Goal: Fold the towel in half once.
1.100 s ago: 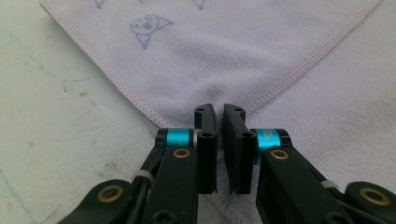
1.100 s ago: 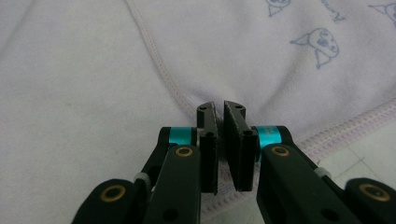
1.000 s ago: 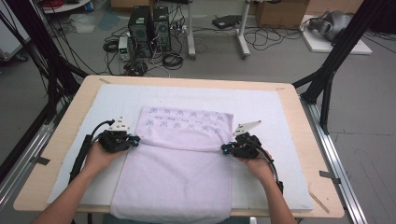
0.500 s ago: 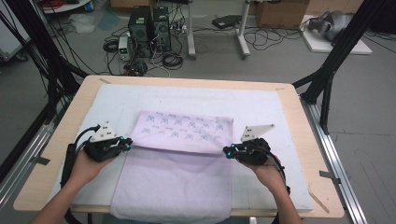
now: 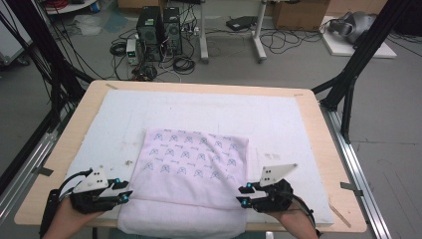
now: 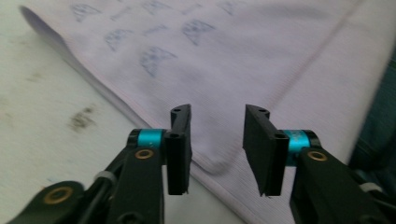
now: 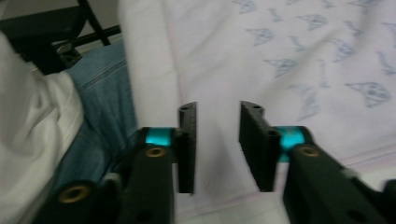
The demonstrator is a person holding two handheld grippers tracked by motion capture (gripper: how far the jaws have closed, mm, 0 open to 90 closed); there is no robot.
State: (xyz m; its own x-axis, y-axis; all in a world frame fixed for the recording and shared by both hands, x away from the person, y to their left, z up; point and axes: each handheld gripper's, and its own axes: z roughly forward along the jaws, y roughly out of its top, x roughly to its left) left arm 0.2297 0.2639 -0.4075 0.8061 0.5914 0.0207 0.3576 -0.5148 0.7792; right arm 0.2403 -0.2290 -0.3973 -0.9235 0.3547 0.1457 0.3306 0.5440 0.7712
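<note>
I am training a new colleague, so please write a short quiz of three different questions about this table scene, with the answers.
1. True or false: the left tongs are shut on the towel.
2. Multiple choice: the printed part of the towel lies (A) on its far half, (B) on its near half, (C) nowhere.
3. Short answer: at which of the towel's edges do the right tongs sit?

Key
1. False. In the left gripper view the jaws stand apart with nothing between them.
2. A.
3. At its right edge, near the front corner, jaws open.
</note>
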